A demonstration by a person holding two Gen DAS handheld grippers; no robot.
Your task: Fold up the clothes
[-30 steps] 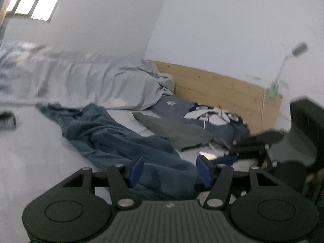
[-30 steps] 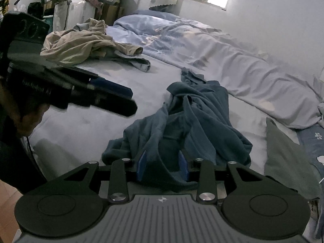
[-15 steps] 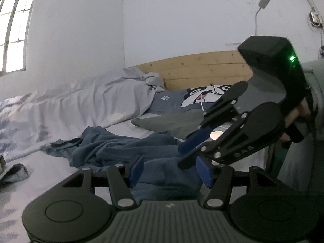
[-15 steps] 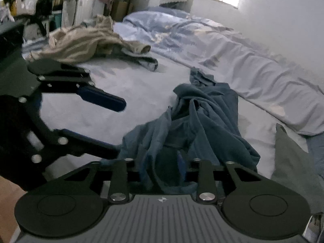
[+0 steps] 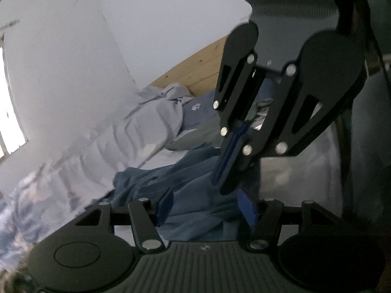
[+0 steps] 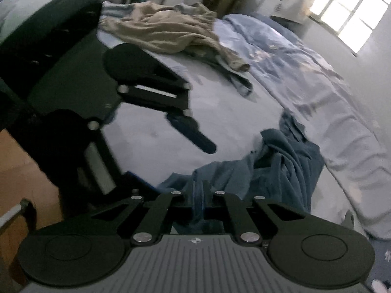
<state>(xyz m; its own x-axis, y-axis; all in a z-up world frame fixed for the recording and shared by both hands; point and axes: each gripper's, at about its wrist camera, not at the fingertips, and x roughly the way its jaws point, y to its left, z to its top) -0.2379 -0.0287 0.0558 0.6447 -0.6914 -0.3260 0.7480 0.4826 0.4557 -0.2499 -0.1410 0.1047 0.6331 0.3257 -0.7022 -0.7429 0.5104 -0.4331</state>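
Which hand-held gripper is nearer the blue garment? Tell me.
Right. The right hand-held gripper is shut on a fold of the blue garment. The left hand-held gripper is open just above the cloth, not pinching it.

The blue garment [image 6: 288, 166] is soft, matt cloth, thick and rumpled. The headboard [image 5: 195, 73] is pale bare wood with knots, and the duvet [image 6: 317, 92] is smooth, thin cloth. The grippers' links [image 5: 144, 222] are matt black plastic with shiny metal rivets.
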